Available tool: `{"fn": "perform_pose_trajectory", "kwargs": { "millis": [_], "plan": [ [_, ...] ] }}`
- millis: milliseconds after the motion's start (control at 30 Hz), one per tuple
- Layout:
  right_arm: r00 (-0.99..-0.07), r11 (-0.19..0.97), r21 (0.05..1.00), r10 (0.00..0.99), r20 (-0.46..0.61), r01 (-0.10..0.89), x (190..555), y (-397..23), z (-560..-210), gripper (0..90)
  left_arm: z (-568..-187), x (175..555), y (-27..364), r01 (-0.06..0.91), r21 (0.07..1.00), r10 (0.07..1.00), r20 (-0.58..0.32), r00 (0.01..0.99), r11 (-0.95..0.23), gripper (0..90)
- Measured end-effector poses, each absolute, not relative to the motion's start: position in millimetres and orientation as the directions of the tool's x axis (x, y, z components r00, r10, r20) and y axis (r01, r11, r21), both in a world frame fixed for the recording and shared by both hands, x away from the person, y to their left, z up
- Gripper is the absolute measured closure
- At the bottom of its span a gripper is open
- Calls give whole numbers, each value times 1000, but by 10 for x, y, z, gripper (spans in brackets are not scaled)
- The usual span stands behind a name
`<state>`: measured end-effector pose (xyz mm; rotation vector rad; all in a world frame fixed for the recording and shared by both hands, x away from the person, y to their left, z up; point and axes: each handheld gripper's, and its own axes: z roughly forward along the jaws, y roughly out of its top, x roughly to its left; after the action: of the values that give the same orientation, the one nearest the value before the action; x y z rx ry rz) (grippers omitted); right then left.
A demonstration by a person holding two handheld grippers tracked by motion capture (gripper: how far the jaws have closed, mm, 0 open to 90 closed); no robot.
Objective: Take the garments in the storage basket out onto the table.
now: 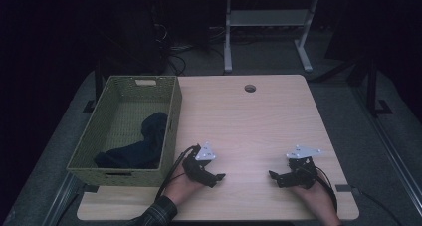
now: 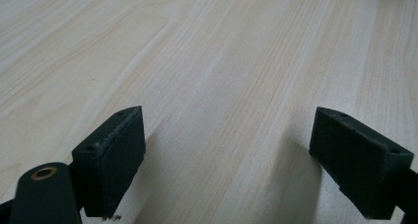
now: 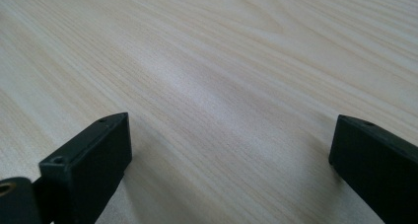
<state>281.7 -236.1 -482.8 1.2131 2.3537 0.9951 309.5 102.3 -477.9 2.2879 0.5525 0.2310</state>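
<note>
Both the left gripper and right gripper rest with jaws spread and empty on the pale wooden table, right of the green woven basket holding dark cloth.

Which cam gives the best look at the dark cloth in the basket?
The high view: the dark cloth lies bunched in the green basket at the table's left. Both gripper views look along open jaws at bare wooden tabletop, away from the cloth.
</note>
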Motion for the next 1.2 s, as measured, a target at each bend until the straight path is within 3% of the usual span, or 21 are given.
{"fn": "perform_pose_trajectory", "kwargs": {
  "millis": [800, 1200],
  "plan": [
    [-601, 408, 704, 798, 34, 582, 2813, -2369, -4828, 23, -4755, 3151, 976, 327, 697, 457, 0, 890, -638, 133],
    [-601, 408, 704, 798, 34, 581, 2813, -2368, -4828, 23, -4695, 3174, 959, 354, 644, 464, 2, 886, -679, 135]
  ]
}}
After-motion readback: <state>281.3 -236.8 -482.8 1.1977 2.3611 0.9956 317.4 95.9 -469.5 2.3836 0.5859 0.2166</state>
